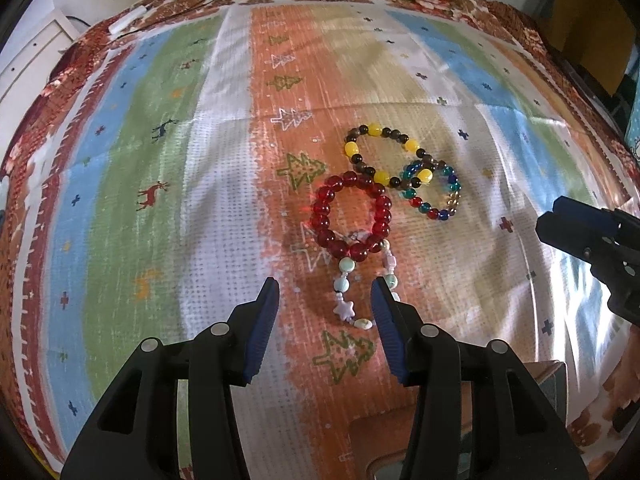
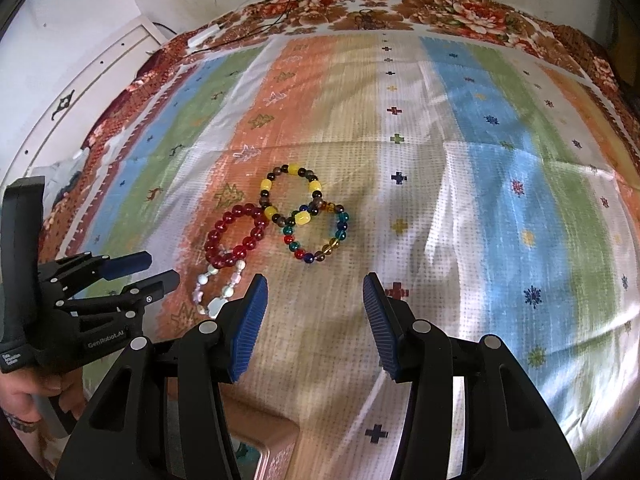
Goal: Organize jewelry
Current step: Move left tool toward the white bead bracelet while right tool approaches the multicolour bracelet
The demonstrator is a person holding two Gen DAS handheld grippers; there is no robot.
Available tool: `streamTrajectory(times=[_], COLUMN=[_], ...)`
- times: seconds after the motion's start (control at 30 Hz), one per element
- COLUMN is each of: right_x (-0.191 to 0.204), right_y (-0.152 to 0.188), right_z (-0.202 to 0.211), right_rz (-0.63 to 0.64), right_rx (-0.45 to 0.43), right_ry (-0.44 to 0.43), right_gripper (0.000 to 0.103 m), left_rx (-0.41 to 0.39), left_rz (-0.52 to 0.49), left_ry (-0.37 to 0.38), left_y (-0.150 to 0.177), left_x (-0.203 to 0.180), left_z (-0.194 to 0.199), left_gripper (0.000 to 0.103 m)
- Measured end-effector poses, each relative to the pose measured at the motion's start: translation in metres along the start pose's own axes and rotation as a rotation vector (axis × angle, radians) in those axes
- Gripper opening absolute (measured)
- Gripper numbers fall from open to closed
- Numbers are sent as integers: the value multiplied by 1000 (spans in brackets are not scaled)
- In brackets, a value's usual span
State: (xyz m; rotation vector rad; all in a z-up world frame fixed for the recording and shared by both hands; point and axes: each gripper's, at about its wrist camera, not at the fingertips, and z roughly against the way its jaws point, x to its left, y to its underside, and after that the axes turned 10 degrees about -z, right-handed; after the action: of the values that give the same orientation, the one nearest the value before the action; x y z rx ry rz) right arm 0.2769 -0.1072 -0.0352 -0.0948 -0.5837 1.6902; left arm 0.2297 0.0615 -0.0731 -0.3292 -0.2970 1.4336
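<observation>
Seemingly the pastel bracelet (image 1: pixel 360 280) lies between the open left gripper (image 1: pixel 325 294) jaws

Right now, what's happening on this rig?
A person holds a gripper in each hand over a striped cloth with four beaded bracelets, none picked up yet. The left gripper, open, is lined up on the pastel star-bead bracelet, which lies between its fingers. The red bracelet, the yellow-and-brown one and the multicolour one overlap in a cluster. The right gripper is open and holds nothing, just short of the multicolour bracelet.
</observation>
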Motion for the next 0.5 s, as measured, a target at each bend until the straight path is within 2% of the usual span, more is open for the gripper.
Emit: streamTrajectory(times=[0.5], right_x=[-6], right_y=[-19], right_z=[-38], right_rz=[-15], right_rx=[45], right_ry=[48], right_gripper=[50], left_rx=[37], left_rz=[-22], left_ry=[10], left_y=[-6], left_x=[4], left_z=[-18], left_gripper=[48])
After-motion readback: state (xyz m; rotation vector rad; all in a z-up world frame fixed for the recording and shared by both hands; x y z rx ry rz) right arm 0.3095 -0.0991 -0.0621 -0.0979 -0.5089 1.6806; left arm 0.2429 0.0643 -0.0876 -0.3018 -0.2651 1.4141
